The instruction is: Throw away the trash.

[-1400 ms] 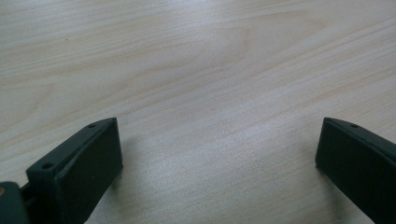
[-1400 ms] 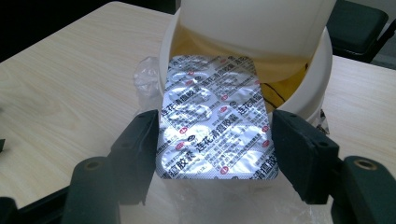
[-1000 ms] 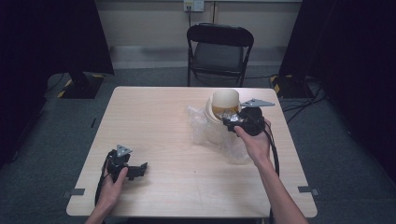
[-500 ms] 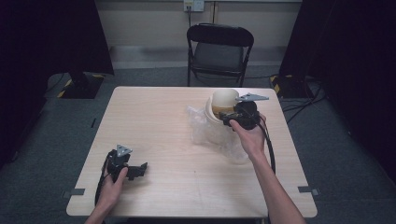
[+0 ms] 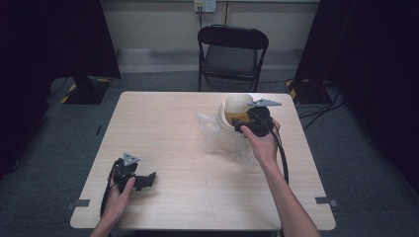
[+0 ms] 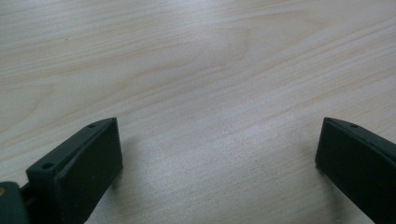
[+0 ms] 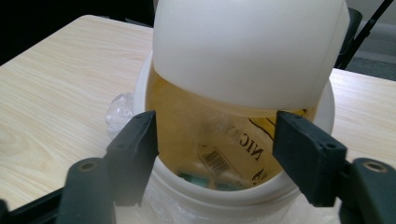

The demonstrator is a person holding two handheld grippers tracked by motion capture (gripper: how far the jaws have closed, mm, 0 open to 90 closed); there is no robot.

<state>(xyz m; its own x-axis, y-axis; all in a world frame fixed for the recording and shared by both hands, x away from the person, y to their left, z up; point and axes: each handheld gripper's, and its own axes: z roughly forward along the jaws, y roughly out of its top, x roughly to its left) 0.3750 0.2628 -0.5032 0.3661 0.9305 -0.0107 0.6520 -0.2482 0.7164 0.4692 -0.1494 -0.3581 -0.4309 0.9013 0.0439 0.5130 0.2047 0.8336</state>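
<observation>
Small white swing-lid bin (image 7: 243, 60) on crinkled clear plastic (image 5: 215, 133) at desk (image 5: 163, 123) far right; probably light, rigid, slippery on the dome, best taken at the rim. Right gripper (image 7: 212, 140) jaws apart, flanking the amber flap; left gripper (image 6: 219, 149) jaws apart over bare desk.

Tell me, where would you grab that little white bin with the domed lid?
Probably by the round rim of the white bin, coming from the person's side, where the right gripper already faces it with jaws open. The domed lid is smooth, curved and tilted open, so the jaws would likely slip; the rim gives an edge to pinch.
</observation>
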